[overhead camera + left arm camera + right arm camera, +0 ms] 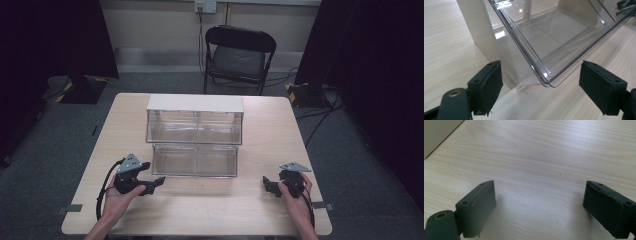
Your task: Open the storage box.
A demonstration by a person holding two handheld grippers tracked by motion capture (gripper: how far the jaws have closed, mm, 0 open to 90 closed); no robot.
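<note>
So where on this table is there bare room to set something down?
Bare wood lies along the near edge of the table between the left hand-held gripper and the right hand-held gripper, and down both side strips. The drawer unit crowds the middle.

Light wood-grain desk (210,200) with rounded corners, seen from above, standing on a grey carpeted floor (65,130). A two-tier clear plastic drawer unit (195,137) with a white top rests directly on the desk, set toward its far middle; the lower drawer (195,160) is pulled forward over the desk surface. In the left gripper view the drawer's transparent front corner (546,82) overhangs the bare wood beside the unit's pale side wall (481,32).
</note>
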